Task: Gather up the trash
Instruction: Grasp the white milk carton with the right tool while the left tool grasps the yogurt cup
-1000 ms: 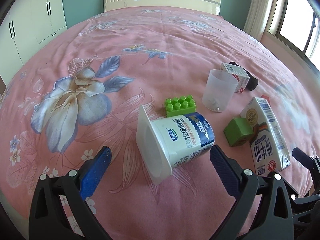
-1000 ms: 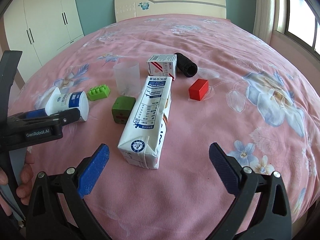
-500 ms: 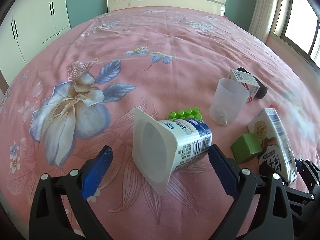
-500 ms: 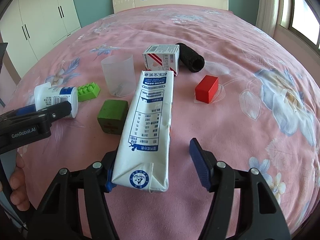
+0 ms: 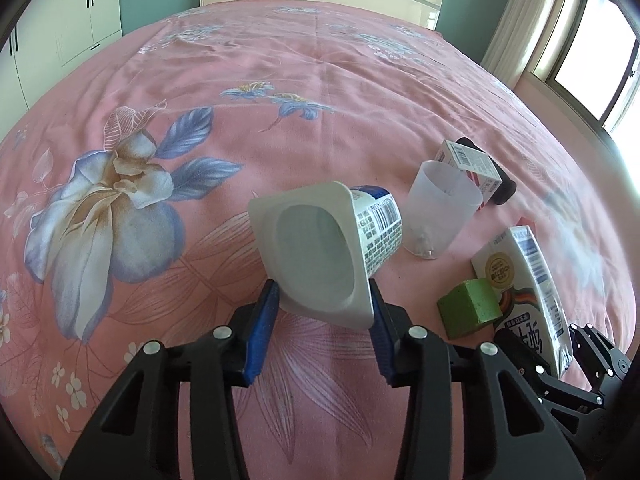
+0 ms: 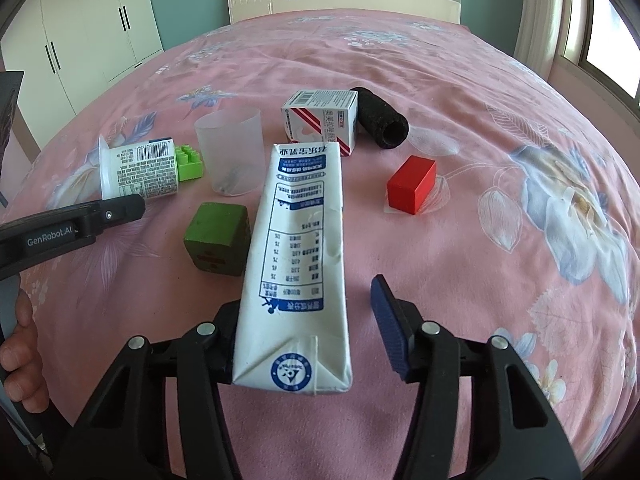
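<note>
An empty white yogurt cup lies on its side on the pink bed, mouth toward me. My left gripper is shut on its rim, blue pads on both sides. The cup also shows in the right wrist view. A white milk carton lies flat between the fingers of my right gripper. The left pad touches it; the right pad stands a little apart from it. The carton also shows in the left wrist view. A small medicine box lies behind it.
A frosted plastic cup stands upright in the middle. Around it lie a green cube, a green toy brick, a red block and a black tube. Wardrobes stand left, a window right.
My left gripper has moved forward and closed on the yogurt cup's rim. My right gripper has moved forward over the milk carton and narrowed around it.
</note>
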`<state>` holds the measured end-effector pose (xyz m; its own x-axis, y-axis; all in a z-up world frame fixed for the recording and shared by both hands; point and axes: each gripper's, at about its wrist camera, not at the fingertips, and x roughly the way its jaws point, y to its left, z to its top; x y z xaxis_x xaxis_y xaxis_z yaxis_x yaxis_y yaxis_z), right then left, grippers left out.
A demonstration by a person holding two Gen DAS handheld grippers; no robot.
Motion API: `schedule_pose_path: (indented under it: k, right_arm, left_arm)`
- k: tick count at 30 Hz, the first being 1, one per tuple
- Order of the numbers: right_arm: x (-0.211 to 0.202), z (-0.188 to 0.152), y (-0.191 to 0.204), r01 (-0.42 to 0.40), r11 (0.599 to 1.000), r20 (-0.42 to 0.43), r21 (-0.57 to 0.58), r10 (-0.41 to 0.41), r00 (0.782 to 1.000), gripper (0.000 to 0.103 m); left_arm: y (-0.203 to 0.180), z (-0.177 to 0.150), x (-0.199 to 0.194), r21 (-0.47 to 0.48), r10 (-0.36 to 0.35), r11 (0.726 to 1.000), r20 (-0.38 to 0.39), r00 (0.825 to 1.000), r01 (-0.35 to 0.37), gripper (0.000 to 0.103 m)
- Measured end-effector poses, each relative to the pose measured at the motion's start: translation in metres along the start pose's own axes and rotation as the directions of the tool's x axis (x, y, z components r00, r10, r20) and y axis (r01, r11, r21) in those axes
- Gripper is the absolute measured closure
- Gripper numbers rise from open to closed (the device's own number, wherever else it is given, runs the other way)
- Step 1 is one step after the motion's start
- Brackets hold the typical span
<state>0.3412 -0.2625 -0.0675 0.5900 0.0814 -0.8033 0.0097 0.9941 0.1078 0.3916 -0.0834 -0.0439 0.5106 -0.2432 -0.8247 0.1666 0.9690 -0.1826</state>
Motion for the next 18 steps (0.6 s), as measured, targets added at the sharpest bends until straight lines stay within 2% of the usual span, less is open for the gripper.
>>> schedule_pose_path:
  k: [2,3,6,10,12,17,18]
  right_arm:
    - [-0.001,0.000,-0.002,-0.002,1.000,0.004,0.007,0.002,1.000,0.048]
    - [-0.001,0.000,-0.002,-0.004,1.000,0.004,0.009,0.004,1.000,0.048]
    - [-0.001,-0.001,-0.004,-0.005,1.000,0.005,0.014,0.005,1.000,0.048]
    - [0.000,-0.001,-0.004,0.000,1.000,0.005,0.005,0.000,1.000,0.048]
    - [0.000,-0.001,-0.004,-0.001,1.000,0.006,0.001,0.001,1.000,0.048]
    - [0.000,-0.002,-0.006,-0.004,1.000,0.010,0.002,0.004,1.000,0.048]
    - [0.000,-0.002,-0.005,-0.004,1.000,0.013,0.001,0.004,1.000,0.048]
  left_arm:
    - [0.000,0.003,-0.002,-0.026,-0.065,0.998,-0.004,0.998,0.065,0.049]
    - [0.002,0.002,-0.006,-0.044,-0.081,0.996,0.011,0.997,0.081,0.041]
    - [0.007,0.001,-0.009,-0.083,-0.120,0.989,0.023,0.992,0.122,0.034]
    - [0.004,0.002,-0.008,-0.088,-0.183,0.979,0.021,0.983,0.184,0.034]
    - [0.004,-0.003,-0.011,-0.113,-0.237,0.965,0.018,0.971,0.237,0.034]
    - [0.010,-0.021,-0.022,-0.157,-0.301,0.940,0.039,0.953,0.303,0.034]
    - [0.010,-0.024,-0.024,-0.154,-0.331,0.930,0.042,0.943,0.334,0.034]
